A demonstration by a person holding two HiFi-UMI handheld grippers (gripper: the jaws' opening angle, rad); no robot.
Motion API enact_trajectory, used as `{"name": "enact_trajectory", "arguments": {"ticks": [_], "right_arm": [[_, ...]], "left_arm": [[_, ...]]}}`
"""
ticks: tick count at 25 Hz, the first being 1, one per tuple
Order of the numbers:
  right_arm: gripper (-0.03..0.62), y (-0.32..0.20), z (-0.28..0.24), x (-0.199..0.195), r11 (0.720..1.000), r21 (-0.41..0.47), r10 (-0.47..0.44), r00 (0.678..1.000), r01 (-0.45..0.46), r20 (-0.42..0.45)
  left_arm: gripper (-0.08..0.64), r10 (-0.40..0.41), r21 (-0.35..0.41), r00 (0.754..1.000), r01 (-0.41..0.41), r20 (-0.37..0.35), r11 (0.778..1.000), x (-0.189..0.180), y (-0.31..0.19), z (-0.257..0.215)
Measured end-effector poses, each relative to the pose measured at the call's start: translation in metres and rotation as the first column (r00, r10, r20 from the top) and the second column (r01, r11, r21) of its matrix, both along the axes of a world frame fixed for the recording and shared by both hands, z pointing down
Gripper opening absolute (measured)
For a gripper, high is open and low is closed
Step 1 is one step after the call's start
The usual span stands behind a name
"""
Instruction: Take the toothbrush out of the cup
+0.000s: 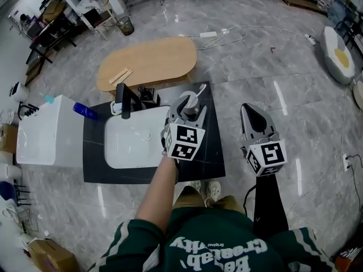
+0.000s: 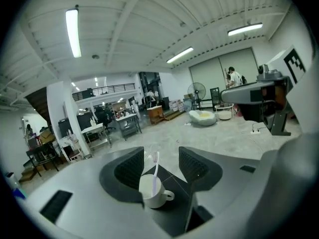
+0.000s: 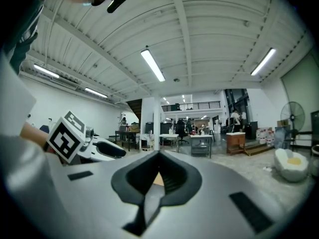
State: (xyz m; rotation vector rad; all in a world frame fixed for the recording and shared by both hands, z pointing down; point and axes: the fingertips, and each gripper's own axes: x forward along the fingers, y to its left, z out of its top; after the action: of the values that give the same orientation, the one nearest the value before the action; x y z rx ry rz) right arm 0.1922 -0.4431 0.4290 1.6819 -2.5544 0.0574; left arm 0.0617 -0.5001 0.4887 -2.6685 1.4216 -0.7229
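A white cup [image 1: 189, 101] with a handle stands on the black counter [image 1: 210, 152], right of the basin. A white toothbrush [image 1: 199, 89] stands upright in it. My left gripper [image 1: 189, 111] is open just in front of the cup. In the left gripper view the cup [image 2: 153, 192] and the toothbrush [image 2: 155, 171] sit between the spread jaws of the left gripper [image 2: 162, 167], touching neither. My right gripper [image 1: 250, 111] hangs over the floor to the right of the counter, shut and holding nothing. In the right gripper view, the right gripper [image 3: 159, 156] has its tips together.
A white sink basin [image 1: 133, 143] with a black faucet [image 1: 125, 101] fills the counter's left half. A white cabinet [image 1: 48, 137] with a blue bottle [image 1: 85, 111] stands at the left. An oval wooden table [image 1: 147, 64] lies beyond. Cables [image 1: 227, 35] run over the marble floor.
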Motion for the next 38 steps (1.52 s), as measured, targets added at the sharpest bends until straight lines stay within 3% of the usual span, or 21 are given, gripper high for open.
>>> {"name": "enact_trajectory", "arguments": {"ticks": [9,23,26,28,38], "right_arm": [[0.003,-0.026,0.027,0.01,0.998,-0.058,0.023,1.0,-0.024,-0.022],[0.003,-0.036,0.053,0.029,0.993,-0.107,0.05,0.998,-0.054,-0.036],[0.004,-0.035,0.055,0.031,0.992,-0.113,0.054,0.998,-0.058,-0.039],[0.003,-0.035,0.056,0.033,0.991,-0.116,0.055,0.998,-0.06,-0.043],[0.003,-0.035,0.053,0.033,0.992,-0.109,0.053,0.998,-0.057,-0.04]], "left_arm": [[0.202,0.013,-0.111,0.992,0.001,0.129,0.994,0.008,-0.054,0.064],[0.167,0.028,-0.217,0.976,0.02,0.215,0.976,0.021,-0.089,0.132],[0.153,0.005,-0.205,0.973,0.044,0.231,0.978,0.02,-0.093,0.135],[0.02,-0.018,-0.174,0.967,0.064,0.255,0.983,0.017,-0.096,0.133],[0.015,-0.026,-0.152,0.974,0.062,0.226,0.986,0.017,-0.093,0.122]]}}
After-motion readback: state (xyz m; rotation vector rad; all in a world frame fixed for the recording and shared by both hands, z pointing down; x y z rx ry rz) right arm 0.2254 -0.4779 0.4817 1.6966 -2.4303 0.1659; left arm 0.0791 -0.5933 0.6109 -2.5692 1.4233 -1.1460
